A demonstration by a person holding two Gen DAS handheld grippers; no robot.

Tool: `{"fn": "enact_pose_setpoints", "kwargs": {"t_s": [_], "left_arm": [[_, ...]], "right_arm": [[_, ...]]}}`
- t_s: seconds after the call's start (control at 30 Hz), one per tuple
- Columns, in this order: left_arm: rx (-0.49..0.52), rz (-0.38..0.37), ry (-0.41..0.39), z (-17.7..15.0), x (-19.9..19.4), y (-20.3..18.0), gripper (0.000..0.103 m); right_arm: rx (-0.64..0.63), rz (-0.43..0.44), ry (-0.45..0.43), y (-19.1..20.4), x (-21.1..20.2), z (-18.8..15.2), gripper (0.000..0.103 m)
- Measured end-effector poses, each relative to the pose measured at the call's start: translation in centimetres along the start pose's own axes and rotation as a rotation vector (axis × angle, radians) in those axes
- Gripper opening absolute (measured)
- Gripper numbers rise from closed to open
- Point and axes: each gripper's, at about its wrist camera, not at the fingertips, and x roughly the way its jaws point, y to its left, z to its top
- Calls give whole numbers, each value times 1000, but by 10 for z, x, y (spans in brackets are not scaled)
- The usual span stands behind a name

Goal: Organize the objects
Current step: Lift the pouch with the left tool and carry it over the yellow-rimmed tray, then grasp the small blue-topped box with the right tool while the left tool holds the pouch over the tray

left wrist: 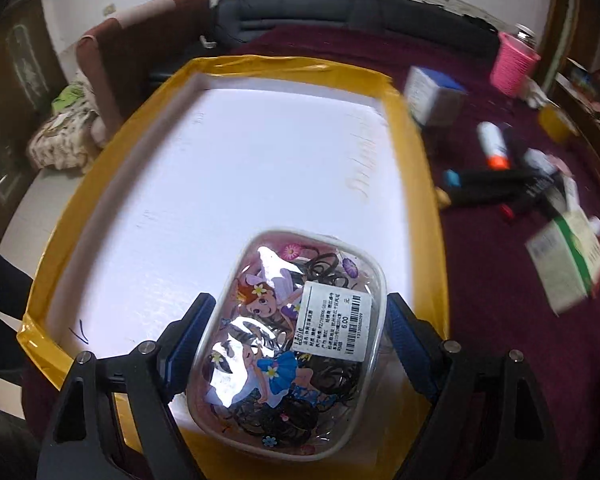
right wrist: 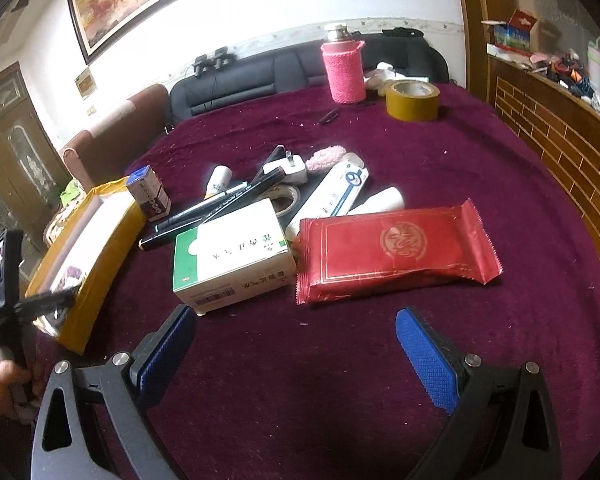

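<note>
My left gripper (left wrist: 296,336) is shut on a clear plastic box of black hair ties (left wrist: 288,360) with cartoon stickers and a price label. Its blue pads press the box's two long sides. It holds the box over the near end of a white tray with a yellow taped rim (left wrist: 416,152). The right wrist view shows that tray (right wrist: 100,256) at the left of the maroon tablecloth. My right gripper (right wrist: 296,340) is open and holds nothing, hovering above the cloth just in front of a green-and-white carton (right wrist: 232,252) and a red foil packet (right wrist: 396,248).
Behind the carton lie black markers (right wrist: 220,204), a white tube (right wrist: 336,192), a white plug (right wrist: 288,168) and a small blue-topped box (right wrist: 148,192). A yellow tape roll (right wrist: 412,100) and a pink-sleeved bottle (right wrist: 344,72) stand at the back. A person's hand (right wrist: 4,384) is at the left edge.
</note>
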Motion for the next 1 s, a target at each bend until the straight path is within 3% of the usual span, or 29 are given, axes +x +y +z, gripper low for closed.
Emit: {"fn": "enact_pose_setpoints", "kwargs": {"t_s": [0.13, 0.2, 0.6, 0.77, 0.9, 1.0], "left_arm": [[31, -41, -3, -20, -11, -20, 84], [51, -26, -38, -22, -17, -26, 84], [49, -69, -220, -2, -81, -24, 84], [46, -107, -256, 0, -98, -23, 84], [38, -128, -261, -2, -98, -15, 84], [31, -131, -263, -4, -95, -5, 84]], "right_arm": [[17, 10, 17, -4, 7, -4, 102], [21, 14, 28, -7, 11, -5, 102], [38, 70, 12, -6, 15, 6, 102], [28, 153, -9, 14, 12, 48, 102], [-38, 236, -12, 56, 21, 88, 102], [-114, 213, -4, 92, 44, 108, 98]]}}
